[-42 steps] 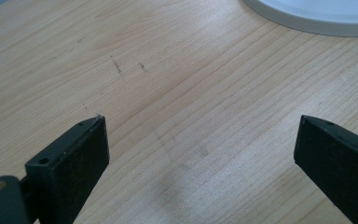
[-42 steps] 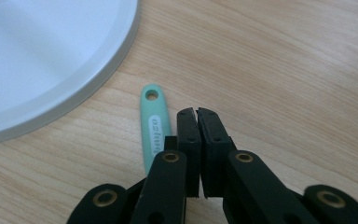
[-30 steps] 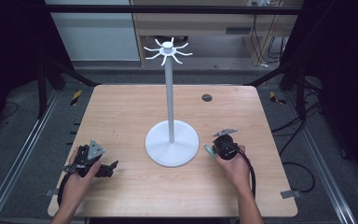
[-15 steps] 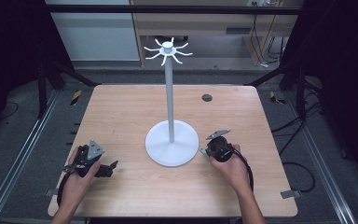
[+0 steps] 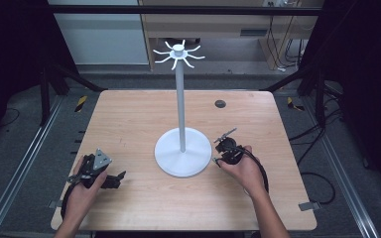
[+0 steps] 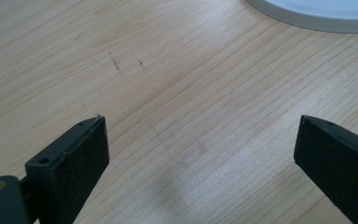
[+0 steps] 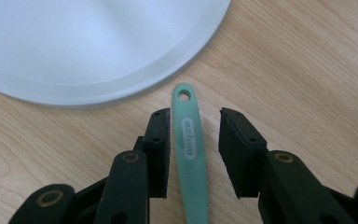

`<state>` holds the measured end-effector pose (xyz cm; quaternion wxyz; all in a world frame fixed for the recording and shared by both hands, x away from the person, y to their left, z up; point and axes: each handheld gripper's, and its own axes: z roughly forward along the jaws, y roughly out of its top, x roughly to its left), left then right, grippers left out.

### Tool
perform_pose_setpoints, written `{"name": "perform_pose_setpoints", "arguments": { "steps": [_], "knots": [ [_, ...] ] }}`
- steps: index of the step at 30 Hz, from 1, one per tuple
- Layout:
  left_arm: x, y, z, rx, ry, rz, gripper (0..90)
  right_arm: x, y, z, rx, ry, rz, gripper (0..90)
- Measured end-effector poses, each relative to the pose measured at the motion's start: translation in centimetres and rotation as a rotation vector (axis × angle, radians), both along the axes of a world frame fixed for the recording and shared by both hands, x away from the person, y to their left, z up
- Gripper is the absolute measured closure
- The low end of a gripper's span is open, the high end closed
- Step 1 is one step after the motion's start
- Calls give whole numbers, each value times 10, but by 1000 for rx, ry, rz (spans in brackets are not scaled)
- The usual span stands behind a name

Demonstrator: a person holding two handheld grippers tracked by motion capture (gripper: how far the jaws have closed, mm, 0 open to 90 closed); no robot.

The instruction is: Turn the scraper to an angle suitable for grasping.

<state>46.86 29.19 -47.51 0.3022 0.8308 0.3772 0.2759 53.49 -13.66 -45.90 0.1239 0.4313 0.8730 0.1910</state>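
A white stand rises from a round base (image 5: 183,151) in the middle of the wooden table (image 5: 129,119); its pole (image 5: 180,99) ends in a ring of hooks (image 5: 178,52). My right gripper (image 5: 219,151) is at the base's right edge. In the right gripper view a mint-green handle (image 7: 189,135) with a hole at its end lies between the jaws, pointing at the base (image 7: 88,42). The right gripper (image 7: 196,114) has just been opening; a gap shows beside the right pad. My left gripper (image 5: 119,177) rests near the front left, jaws wide apart (image 6: 200,121) over bare wood.
A small dark round spot (image 5: 220,103) sits on the table behind and right of the stand. The base's rim (image 6: 317,11) shows at the top right of the left gripper view. Black frame rails run along both sides of the table.
My right gripper has shifted slightly left toward the stand's base and lifted a little. The left hand and gripper have stayed put.
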Motion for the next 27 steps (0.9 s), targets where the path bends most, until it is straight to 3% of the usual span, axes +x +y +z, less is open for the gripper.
{"name": "perform_pose_setpoints", "arguments": {
  "steps": [8, 27],
  "knots": [
    [0, 0, 0, 6, 2, -2, 29, 6, 4, -4, -35, 46, 12, 653],
    [0, 0, 0, 3, 3, 0, 29, 12, 4, -9, -23, 101, 9, 709]
  ]
}}
